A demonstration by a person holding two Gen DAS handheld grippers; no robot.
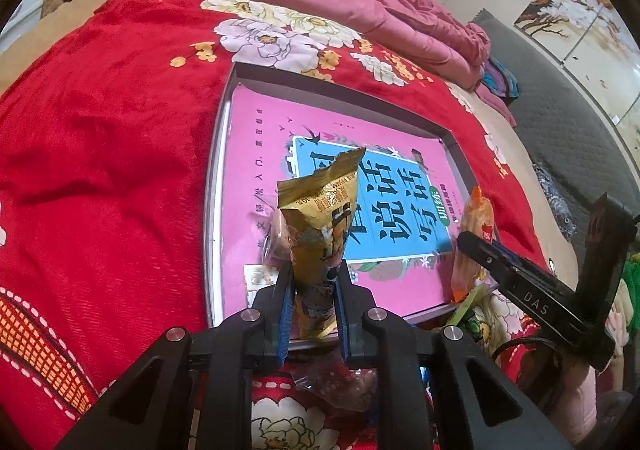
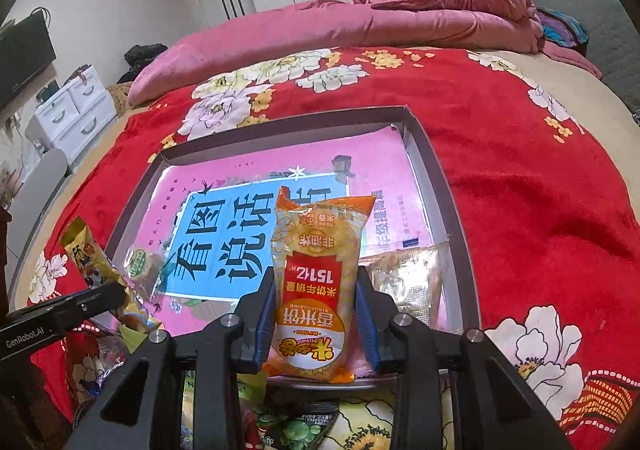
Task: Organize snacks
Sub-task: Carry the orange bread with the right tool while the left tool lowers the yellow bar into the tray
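Left tool (image 1: 311, 282) is gripping a gold snack packet (image 1: 320, 222) upright over the near edge of the grey tray (image 1: 216, 178). Right tool (image 2: 316, 302) is clamping an orange rice-cracker bag (image 2: 318, 282) over that same edge. Lying in the tray: a pink book (image 2: 392, 170), a round wrapped snack (image 2: 140, 264) and a clear packet (image 2: 408, 282).
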